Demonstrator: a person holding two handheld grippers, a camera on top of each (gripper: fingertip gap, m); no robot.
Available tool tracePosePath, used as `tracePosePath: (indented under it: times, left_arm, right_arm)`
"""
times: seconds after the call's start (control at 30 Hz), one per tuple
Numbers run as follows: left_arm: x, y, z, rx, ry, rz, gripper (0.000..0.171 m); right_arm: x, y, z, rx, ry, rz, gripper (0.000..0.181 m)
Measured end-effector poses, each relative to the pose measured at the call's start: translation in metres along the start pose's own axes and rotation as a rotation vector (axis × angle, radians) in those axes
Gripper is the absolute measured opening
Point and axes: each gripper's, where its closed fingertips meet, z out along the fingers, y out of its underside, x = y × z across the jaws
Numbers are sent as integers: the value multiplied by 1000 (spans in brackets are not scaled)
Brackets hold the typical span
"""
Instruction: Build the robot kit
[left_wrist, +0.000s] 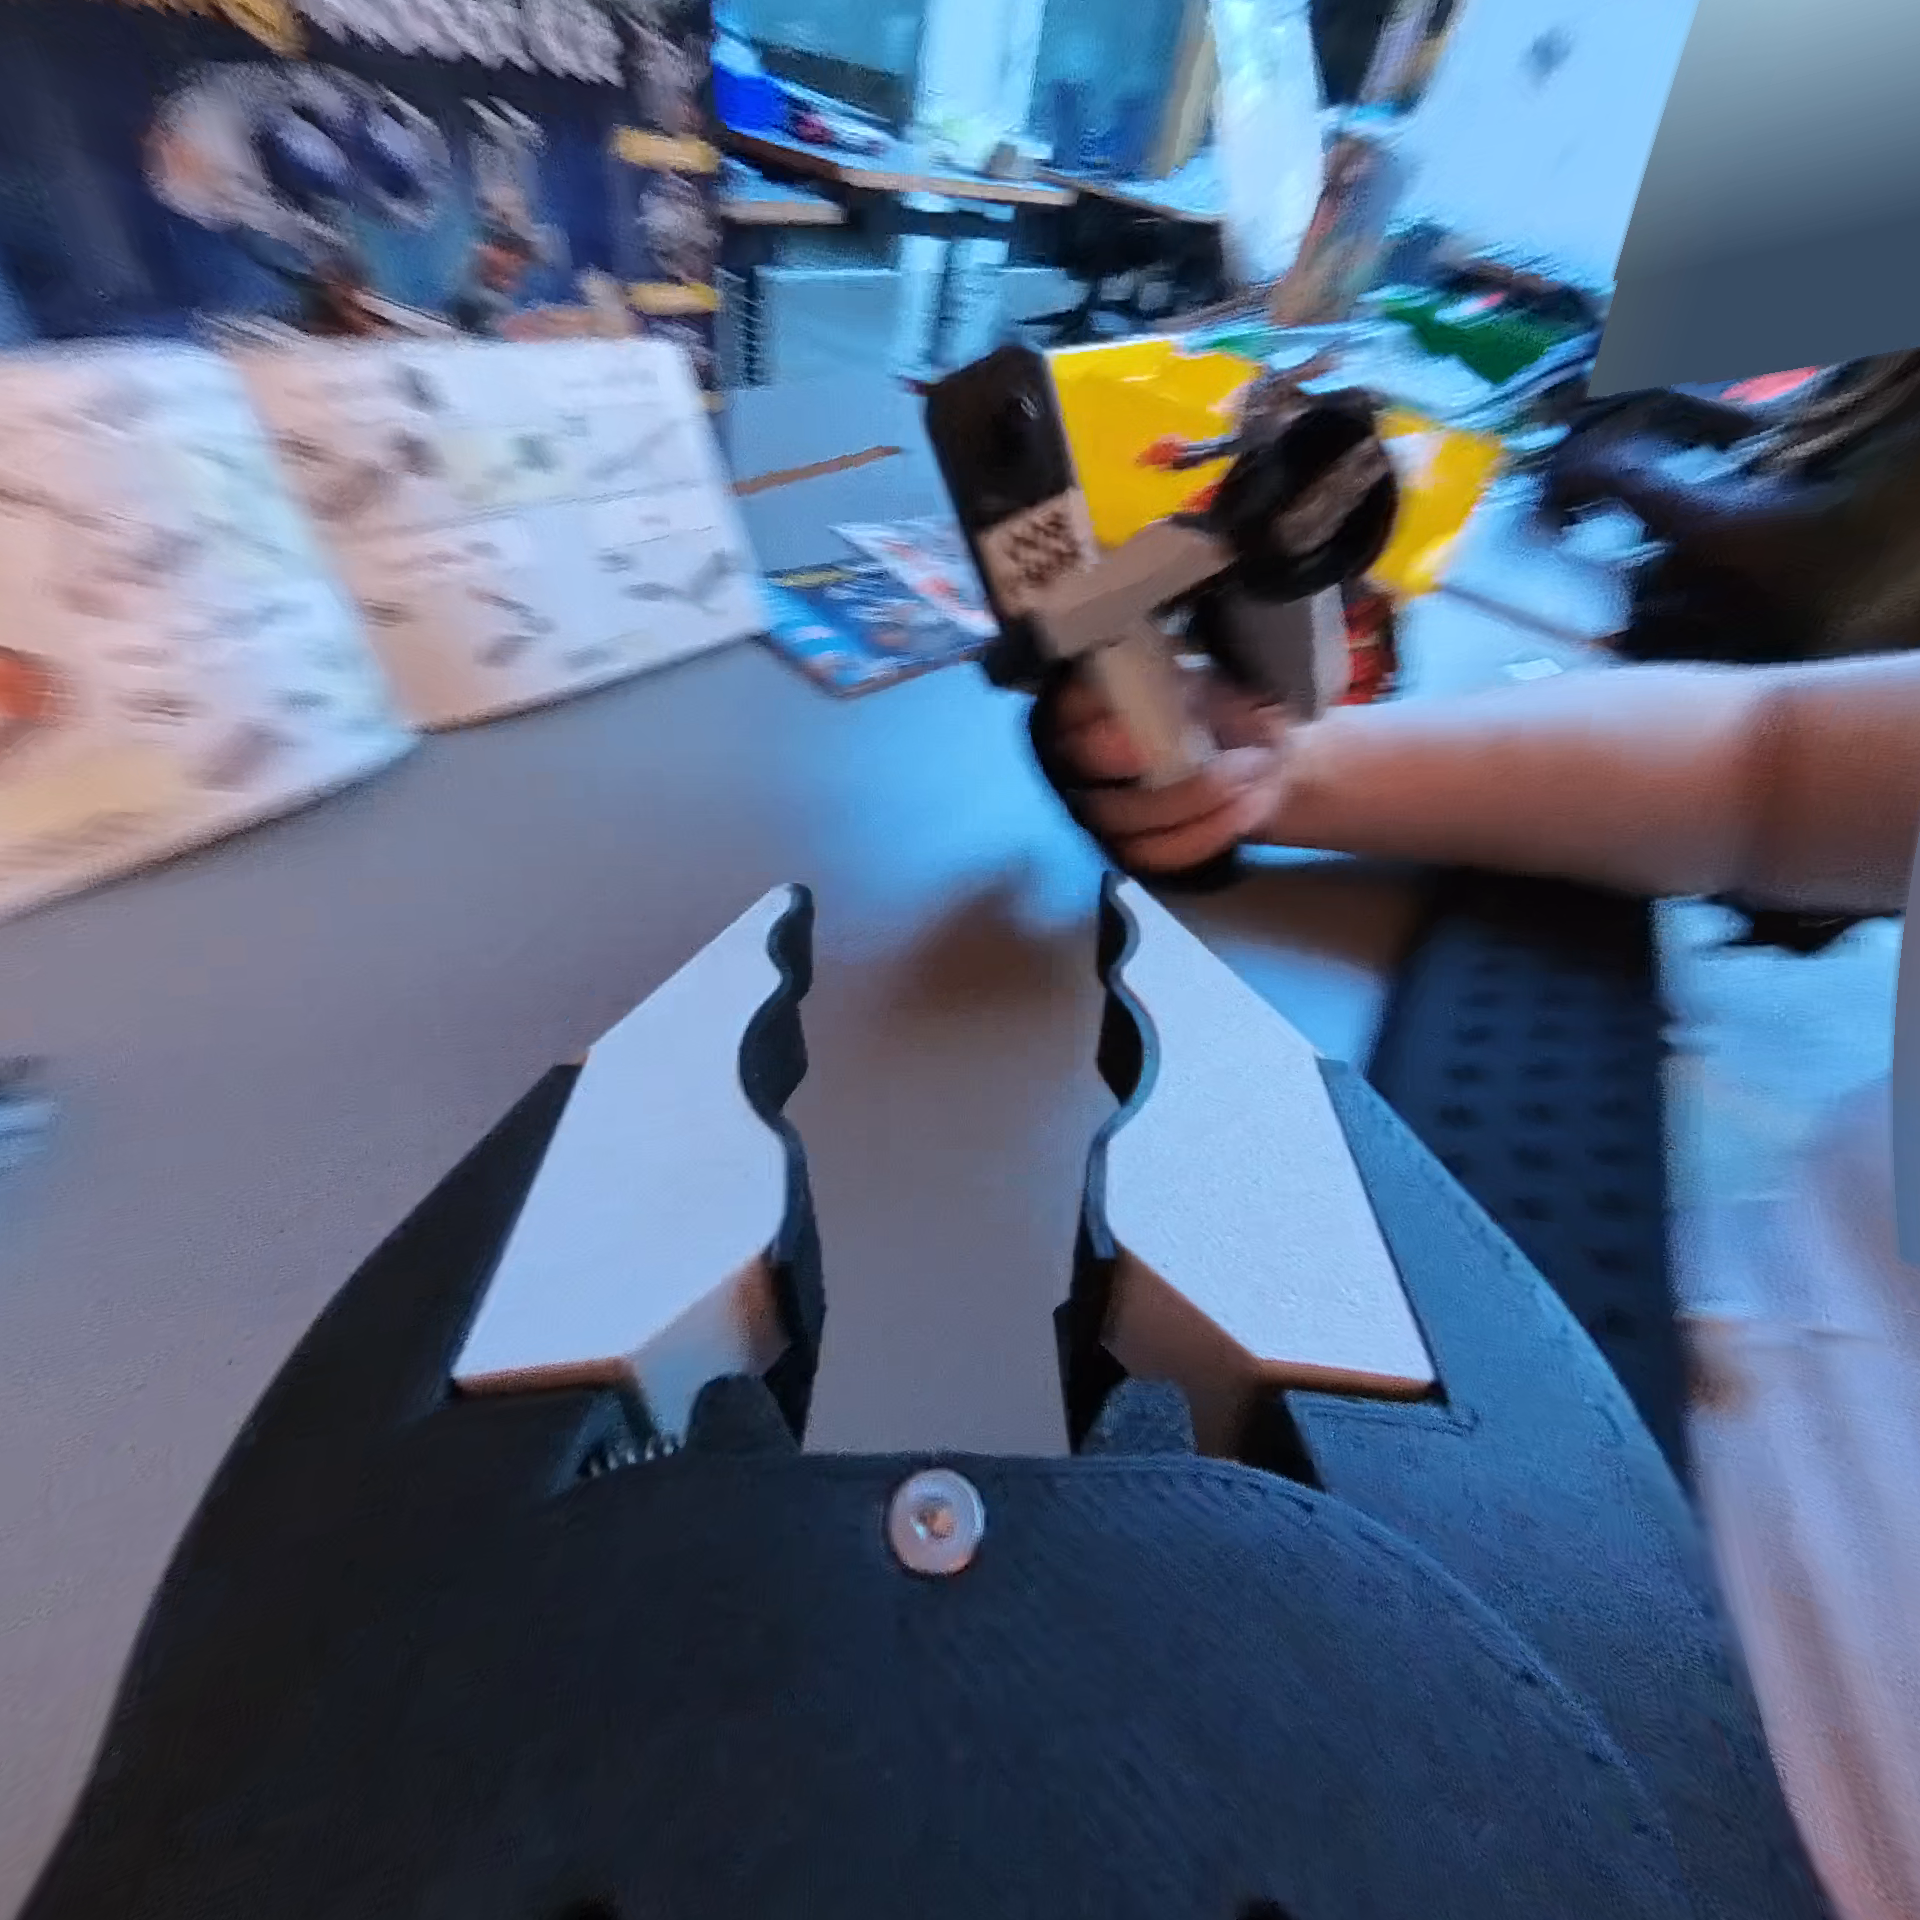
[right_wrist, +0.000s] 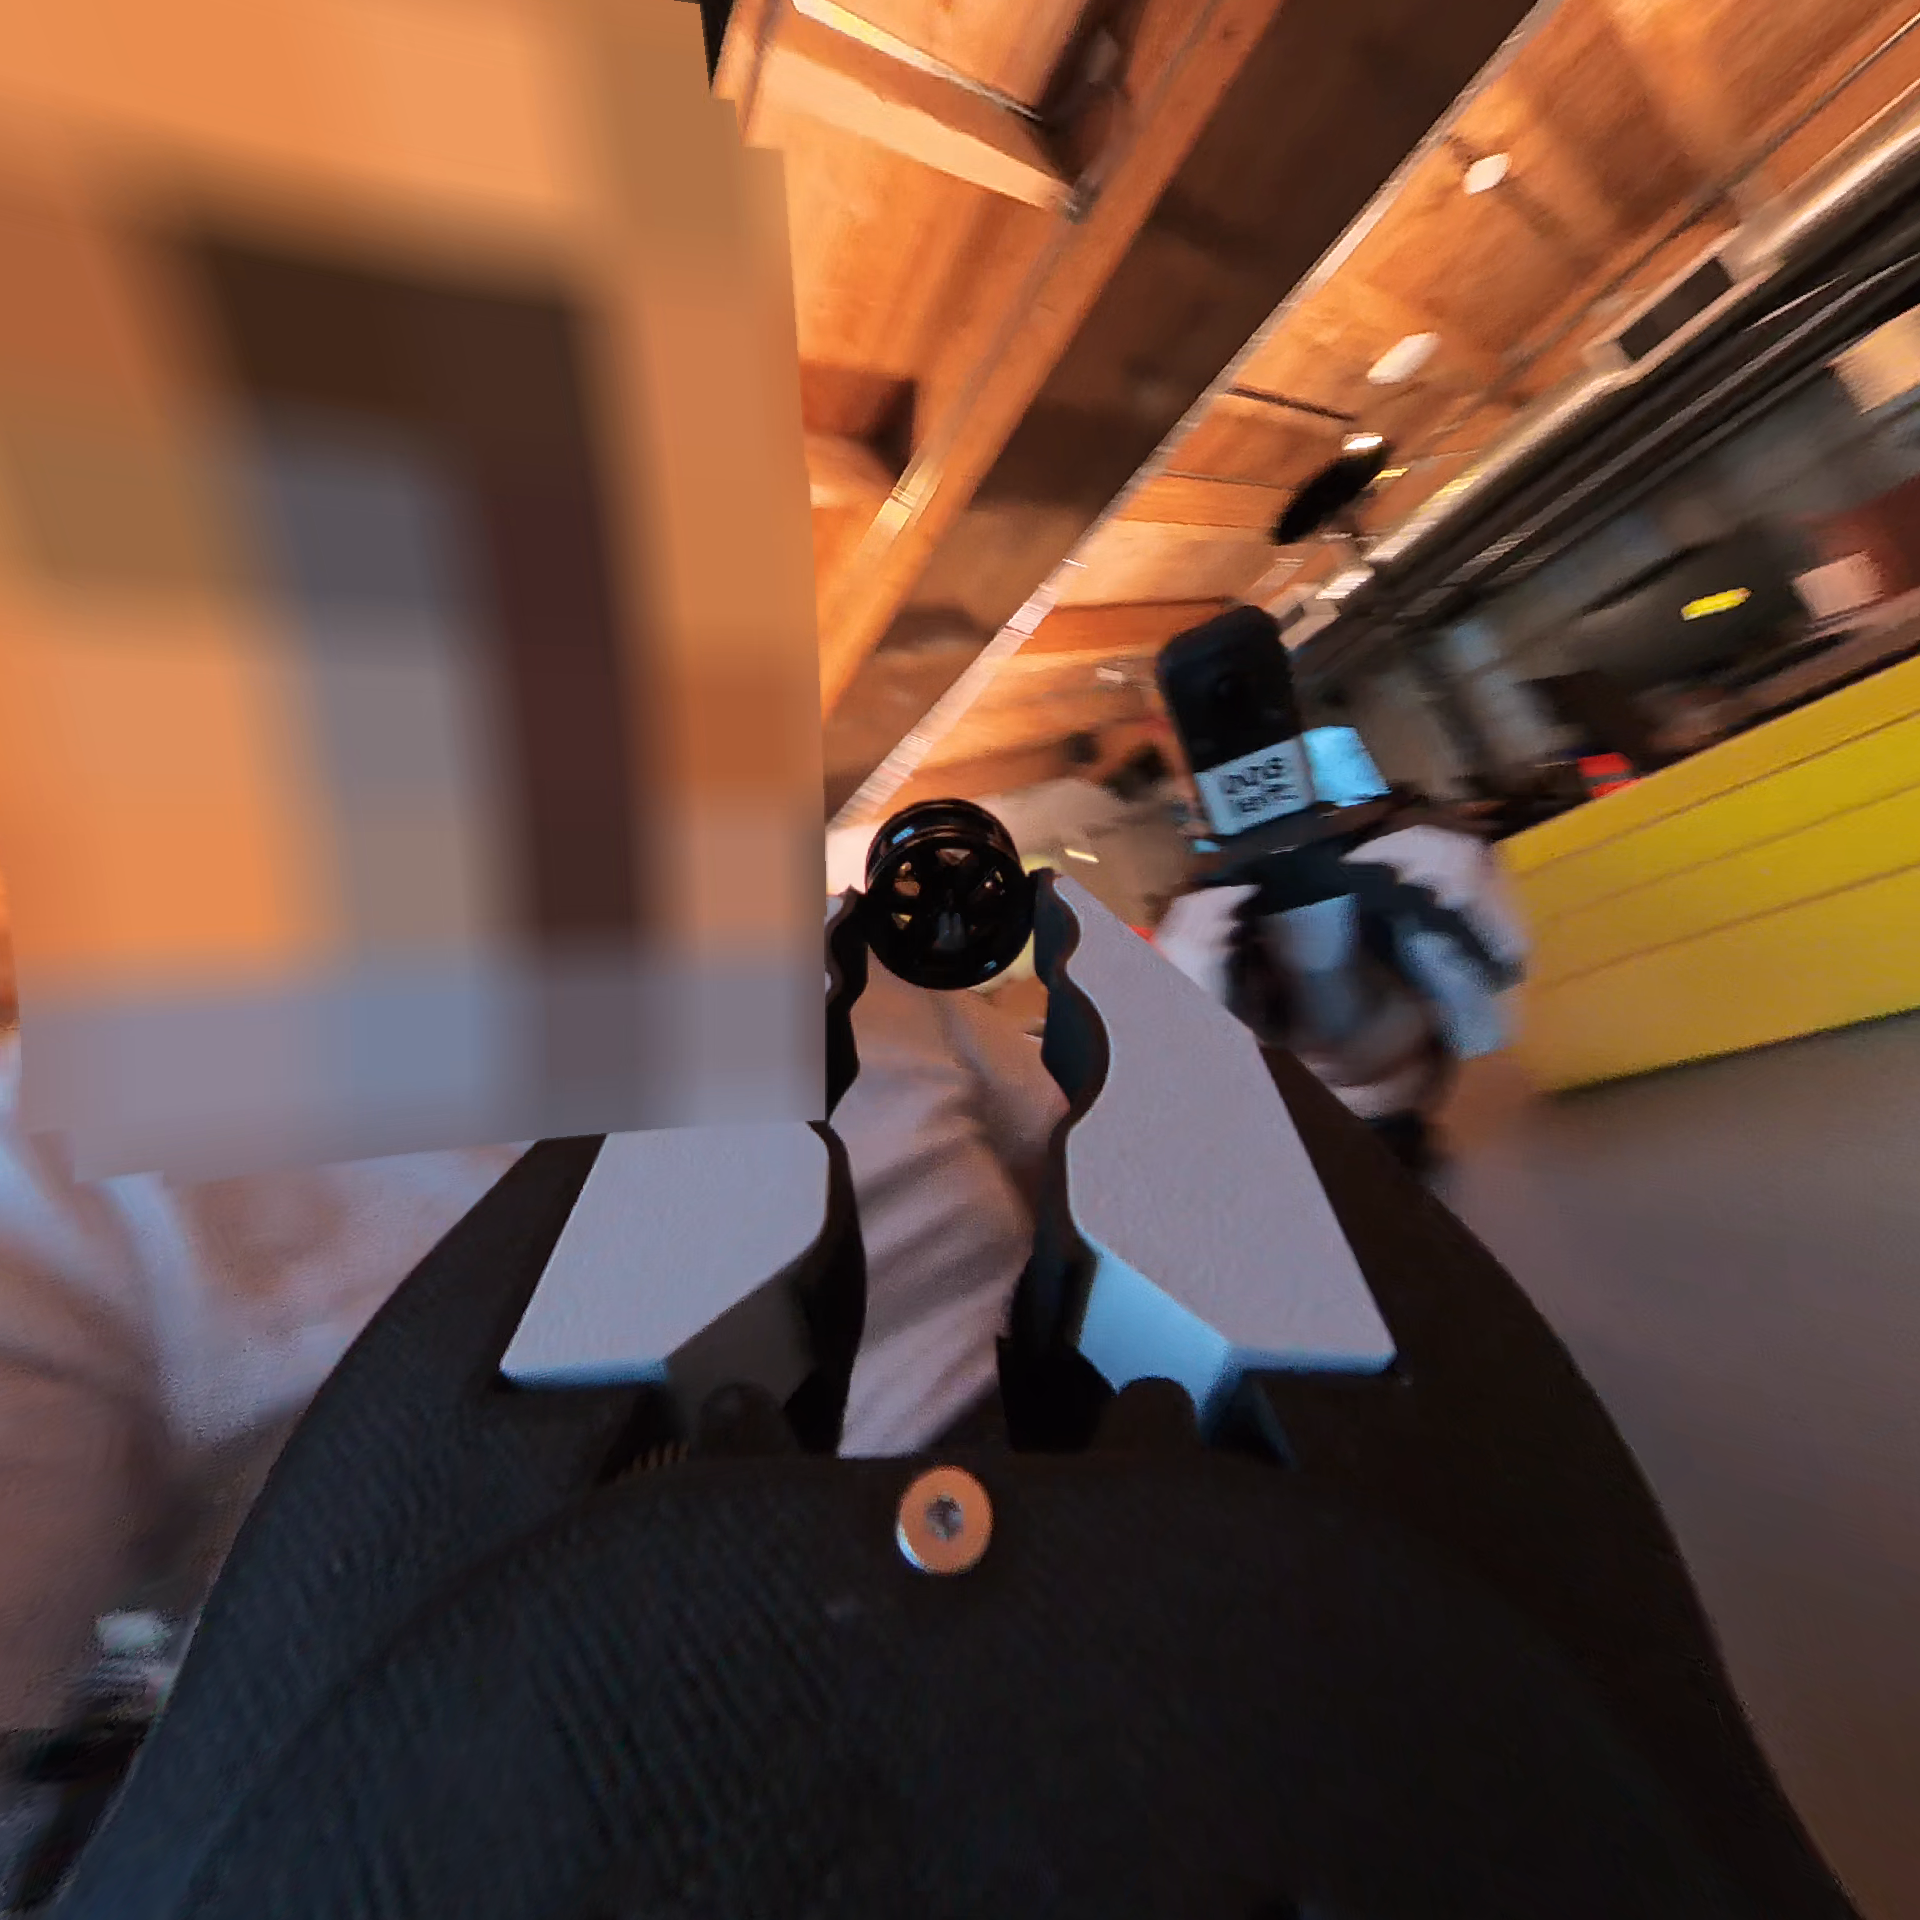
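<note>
My left gripper (left_wrist: 954, 902) is open and empty, held above a grey-brown surface (left_wrist: 520, 987). In the left wrist view the other gripper shows at upper right, held by a bare hand (left_wrist: 1174, 800), with its black camera block (left_wrist: 997, 447) on top. My right gripper (right_wrist: 948, 914) is tilted up toward the ceiling and is shut on a small black spoked wheel (right_wrist: 945, 930) at its fingertips. A mosaic patch hides part of its left finger. The left gripper's camera block (right_wrist: 1226, 696) shows farther off to the right in the right wrist view.
Pale printed boards (left_wrist: 499, 520) lean at the left. Magazines (left_wrist: 883, 613) lie on the floor, with a yellow packet (left_wrist: 1143, 416) behind the right gripper. A dark perforated panel (left_wrist: 1527, 1091) stands at the right. The right wrist view shows a yellow counter (right_wrist: 1714, 862), a wooden ceiling (right_wrist: 987, 260) and the person's pale shirt (right_wrist: 935, 1143).
</note>
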Motion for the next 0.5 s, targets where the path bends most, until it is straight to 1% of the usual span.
tracePosePath:
  times: [0.03, 0.07, 0.13, 0.2, 0.27, 0.33, 0.37, 0.4, 0.47, 0.5]
  left_arm:
    - [8, 1, 4, -12, 44, -36, 58]
    - [12, 4, 8, -34, 68, -53, 59]
    - [10, 12, 13, -88, 48, -30, 59]
    - [-2, 15, 13, -119, -12, 12, 57]
    - [-16, 9, 9, -110, -37, -3, 54]
    - [-44, 4, 7, -134, -106, -60, 58]
    - [-63, 5, 5, -168, -165, -75, 63]
    - [-83, 8, 2, -217, -241, -78, 70]
    - [-121, 17, -8, -334, -401, -48, 68]
    - [-136, 20, -12, -385, -461, -33, 72]
  right_arm:
    - [1, 1, 1, -15, 29, -65, 31]
    - [1, 0, 2, -24, 54, -123, 31]
    - [0, -2, 2, -29, 89, -202, 31]
    - [-1, -6, 2, -25, 116, -262, 31]
    - [-2, -9, 1, -26, 134, -312, 31]
    - [0, -10, -2, -34, 152, -349, 31]
    - [2, -11, -3, -41, 169, -366, 31]
    - [4, -12, -5, -46, 186, -383, 31]
    - [8, -12, -10, -65, 221, -415, 31]
    - [10, -12, -12, -76, 237, -428, 31]
